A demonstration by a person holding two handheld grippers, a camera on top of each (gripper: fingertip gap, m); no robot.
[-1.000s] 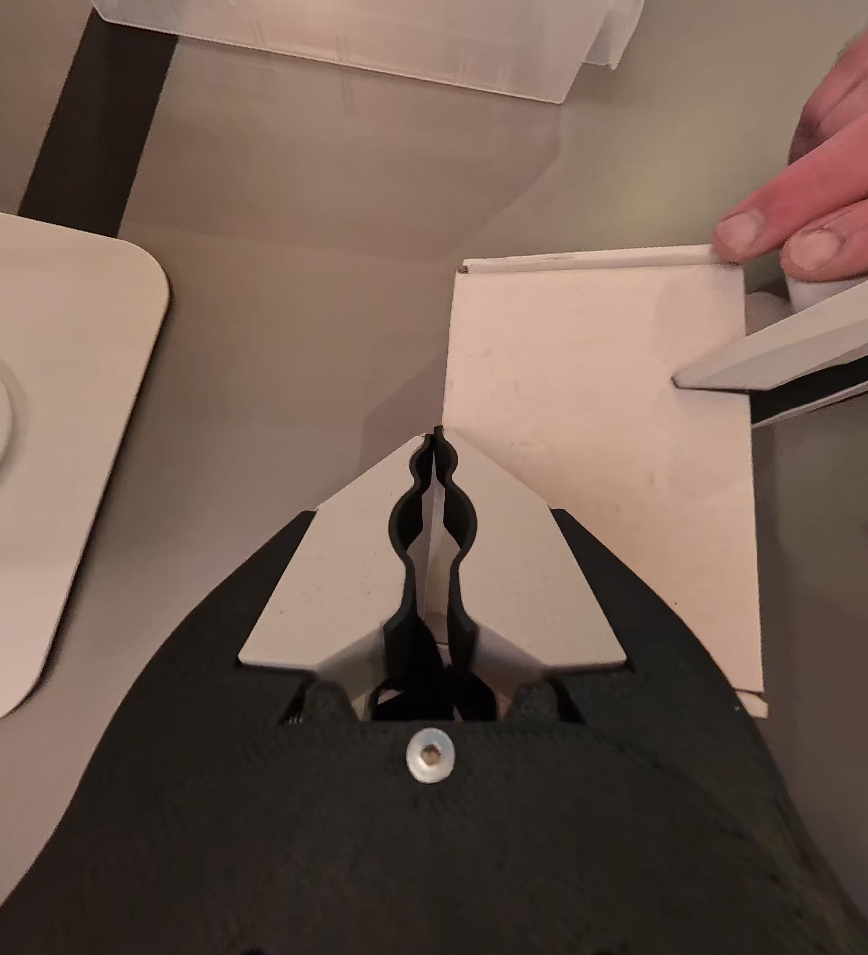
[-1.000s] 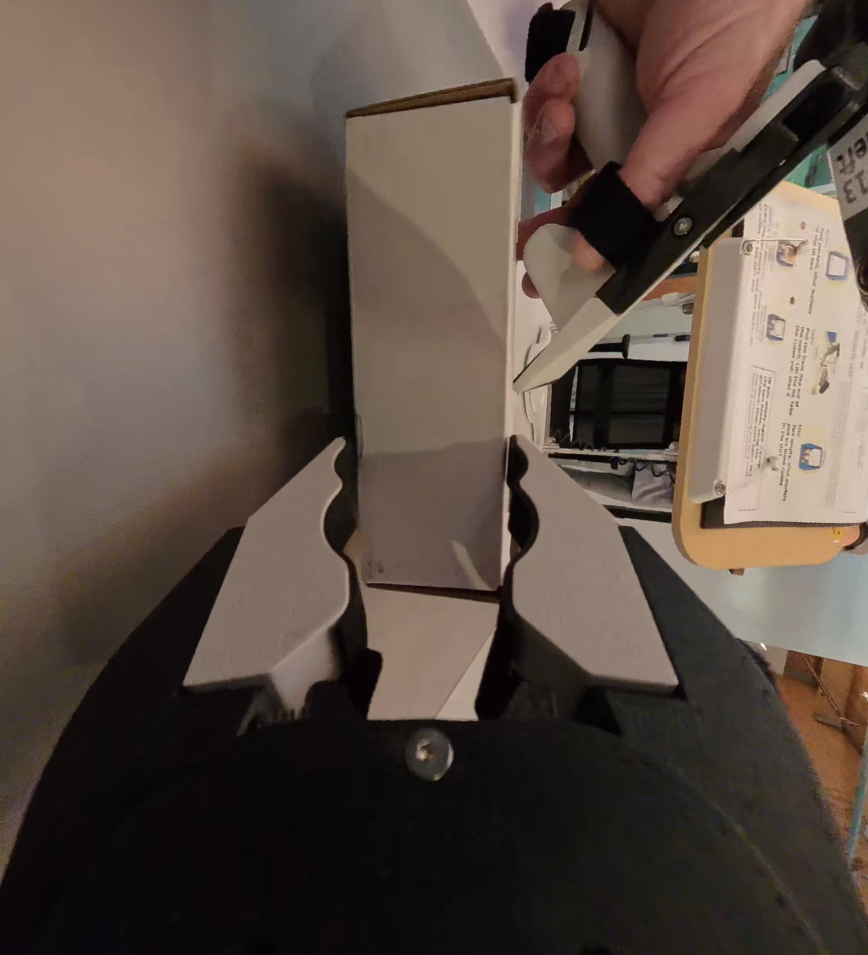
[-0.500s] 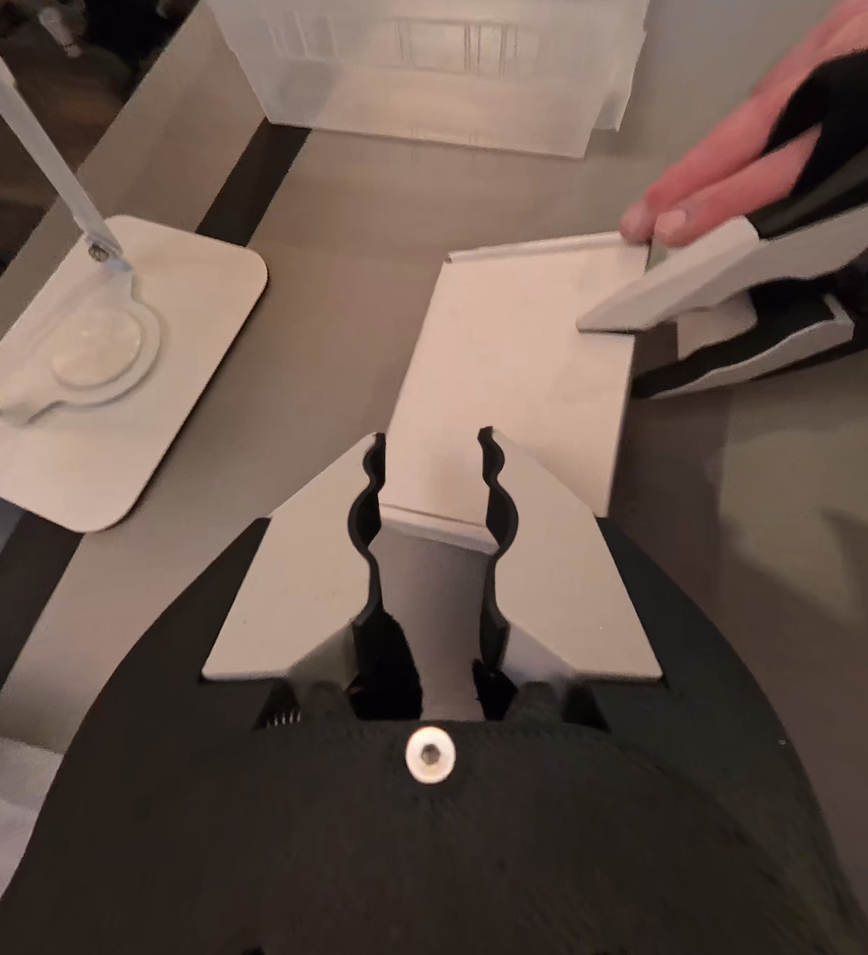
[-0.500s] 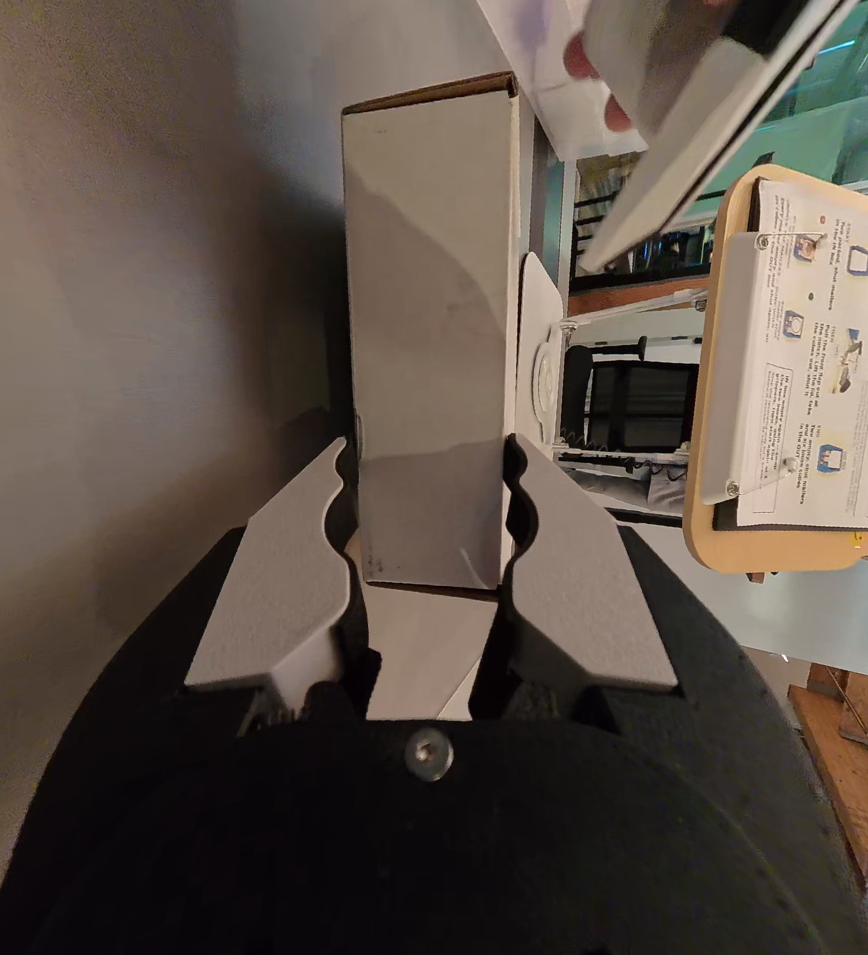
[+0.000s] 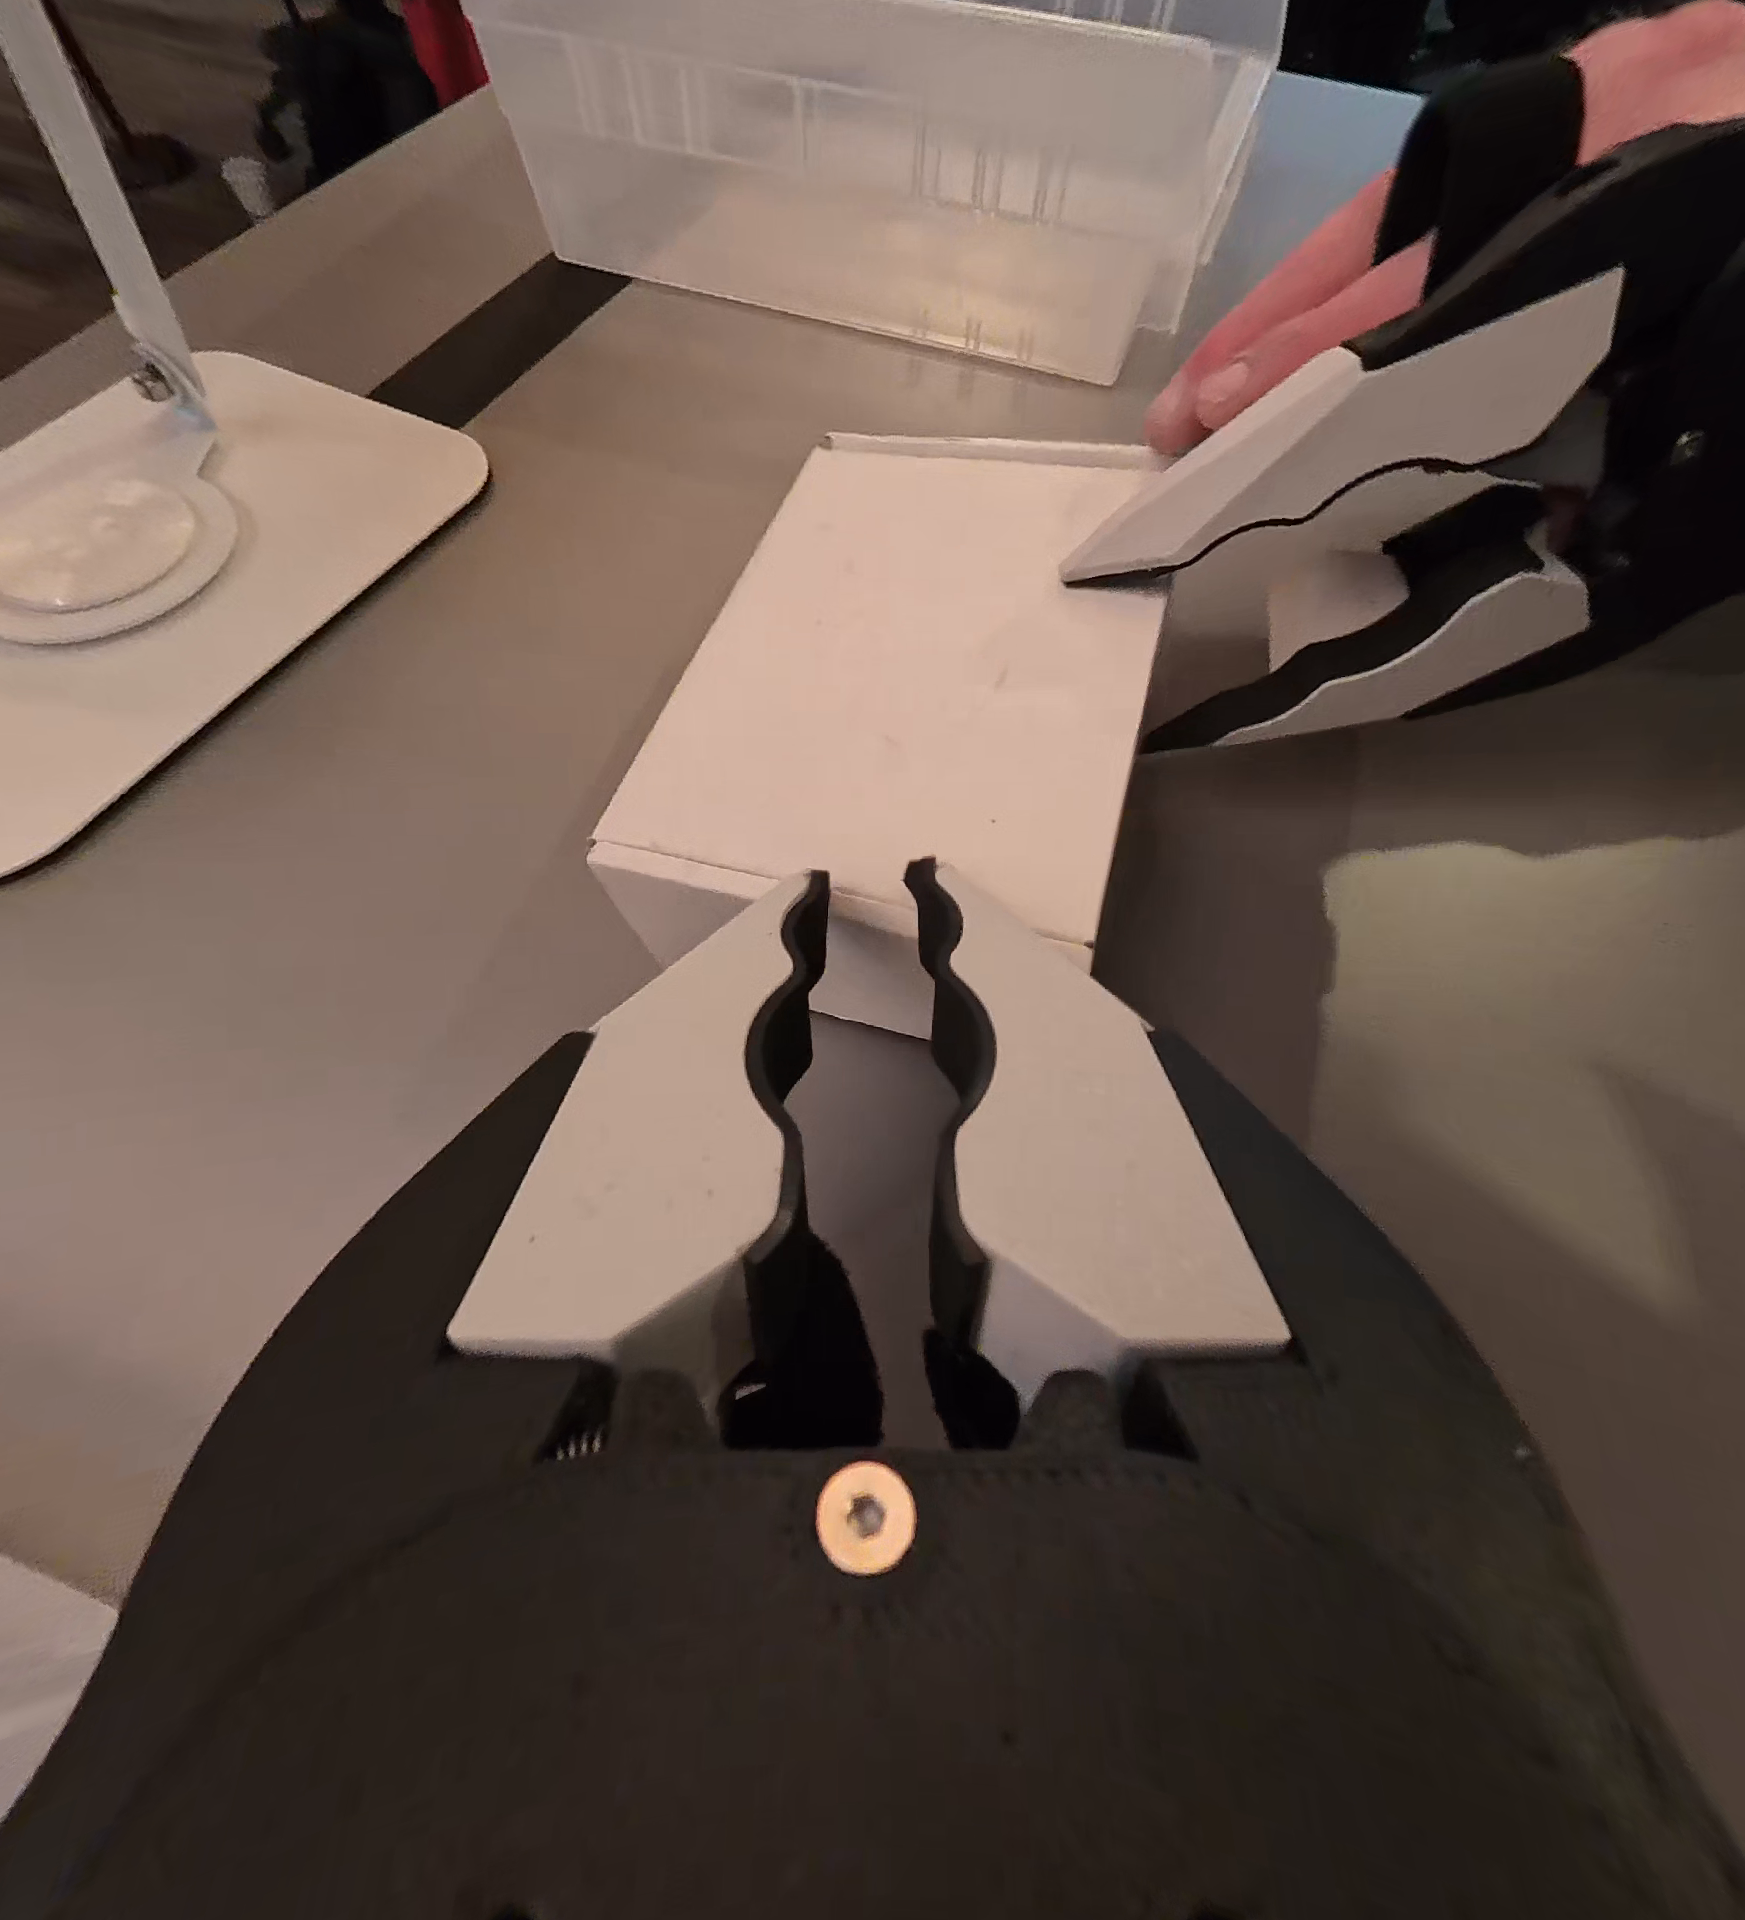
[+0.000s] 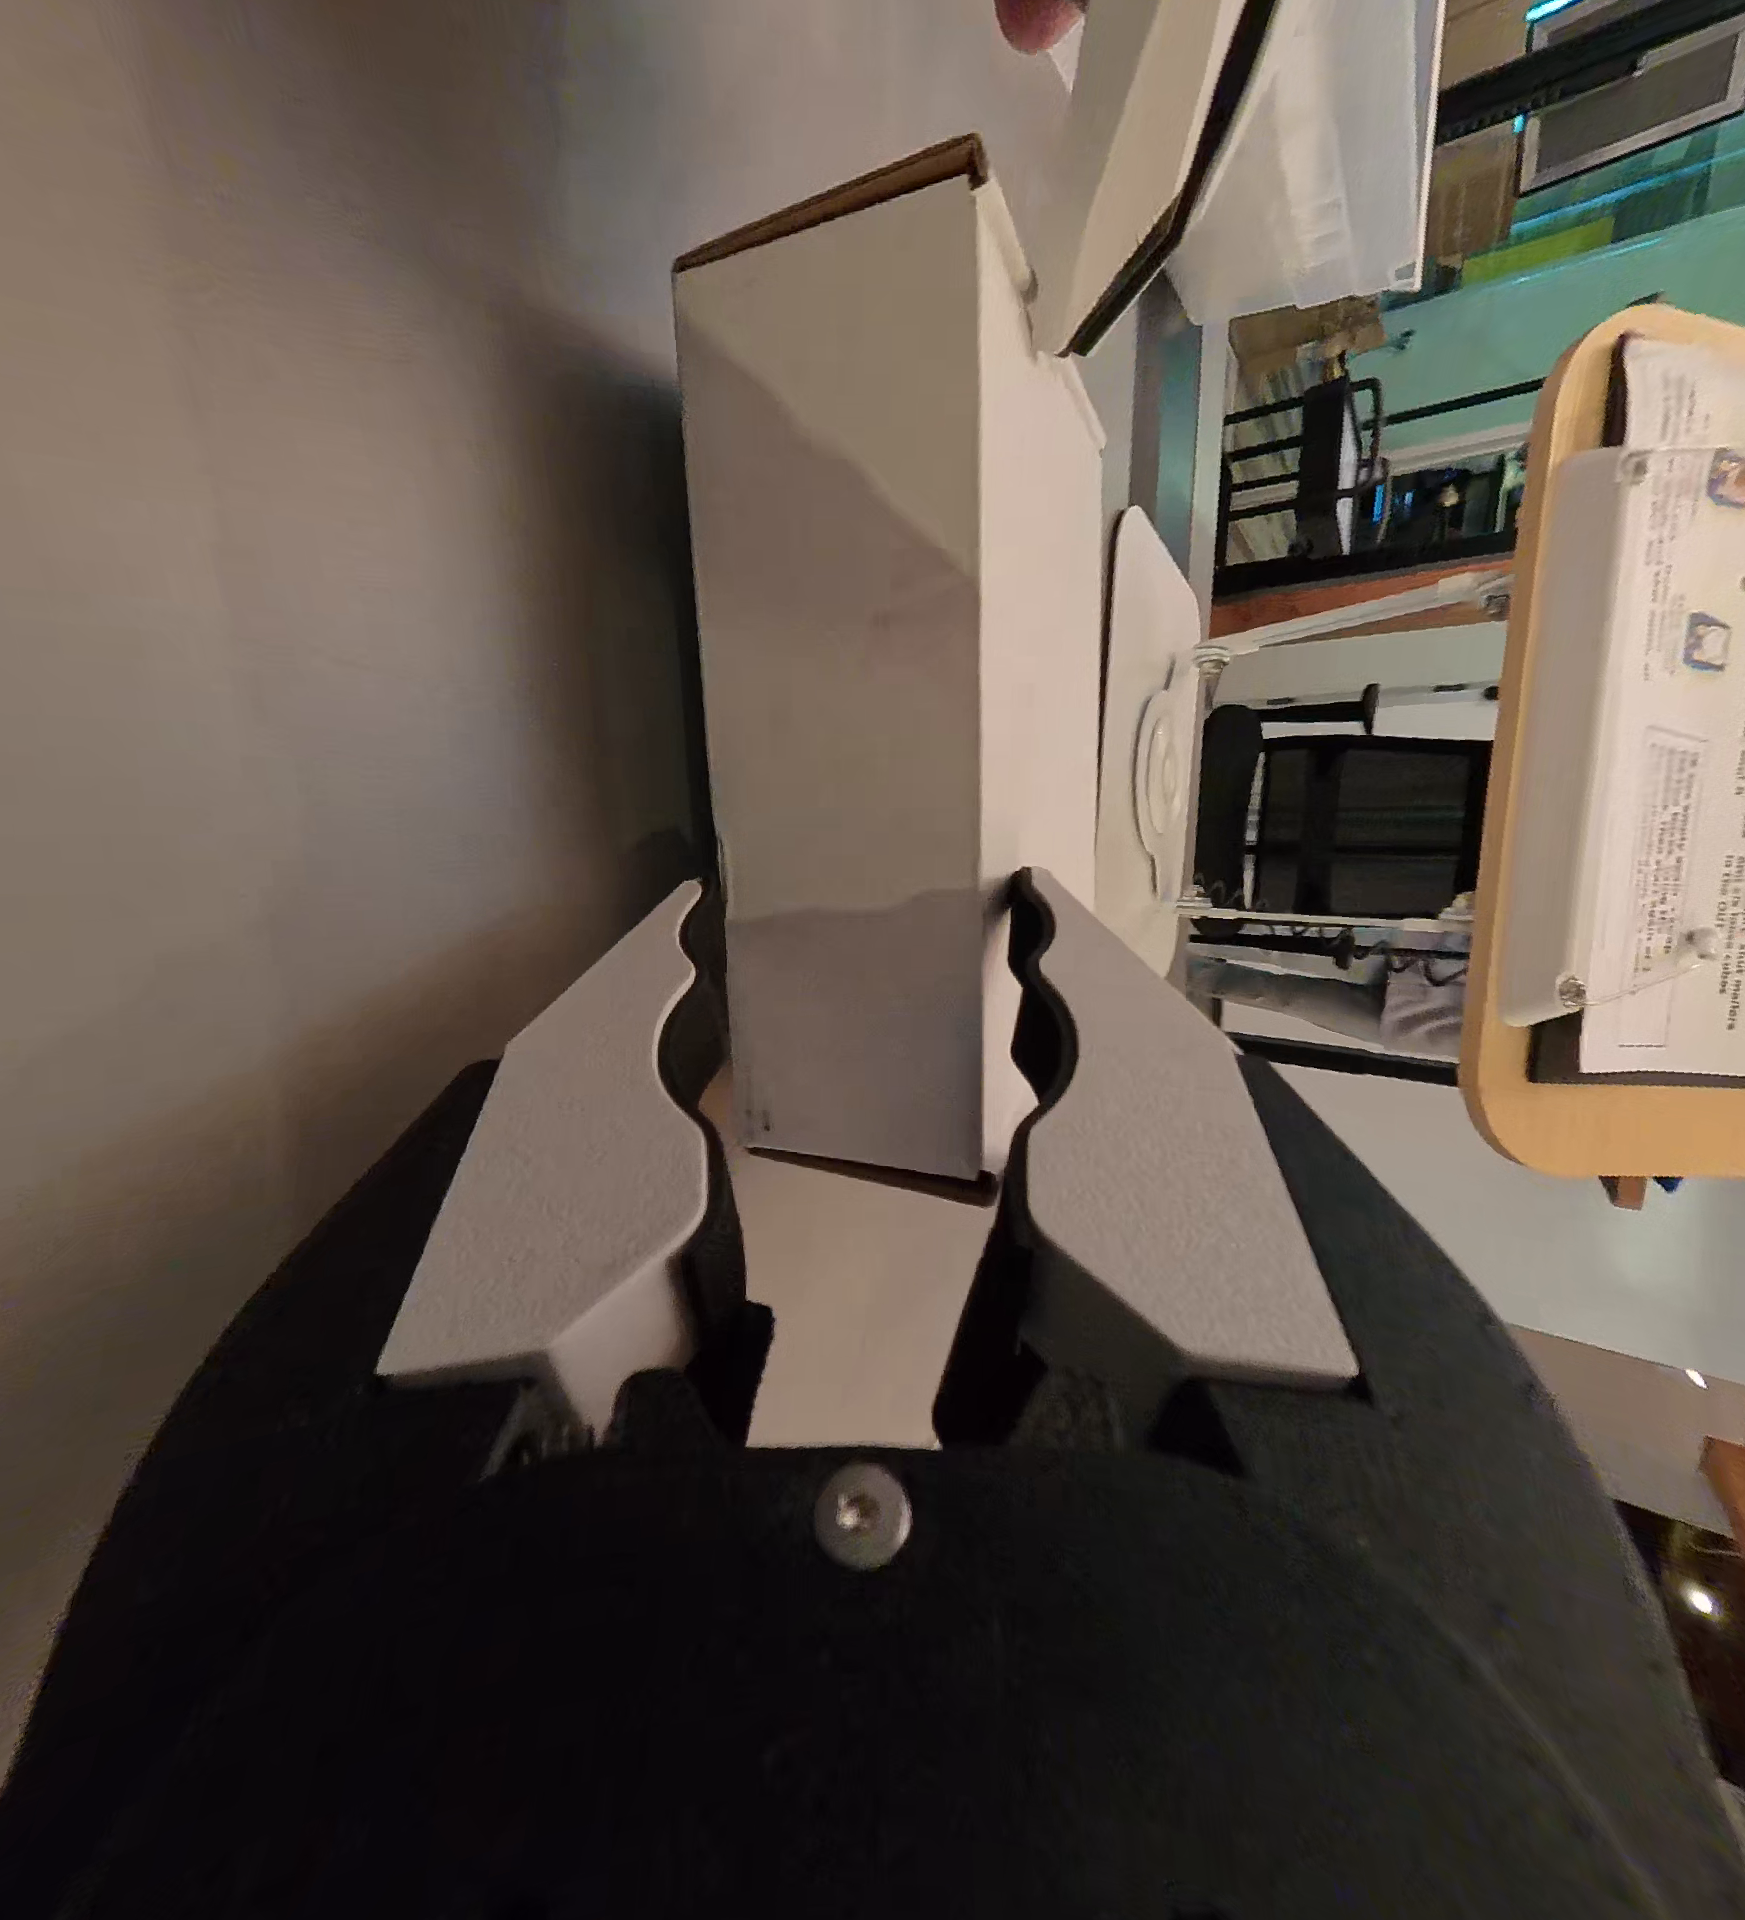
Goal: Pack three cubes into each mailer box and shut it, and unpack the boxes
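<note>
A white mailer box (image 5: 909, 675) lies shut on the grey table. My left gripper (image 5: 868, 873) is open a little and empty, just short of the box's near end and above it. My right gripper (image 5: 1107, 655) comes in from the right and is shut on the box's right edge, one finger on the lid and one low along the side. In the right wrist view the box (image 6: 837, 644) stands between my right gripper's (image 6: 863, 883) fingers, touching both. A finger of the left gripper (image 6: 1128, 187) shows at the top. No cubes are in view.
A clear plastic bin (image 5: 889, 177) stands behind the box. A white stand base with a pole (image 5: 172, 582) sits at the left. A wooden board with a printed sheet (image 6: 1678, 727) shows beyond the table. A hand (image 5: 1294, 301) holds the right gripper.
My left gripper was shut over the box's lid; it has opened and drawn back and up off the box. My right gripper has kept its hold on the box edge.
</note>
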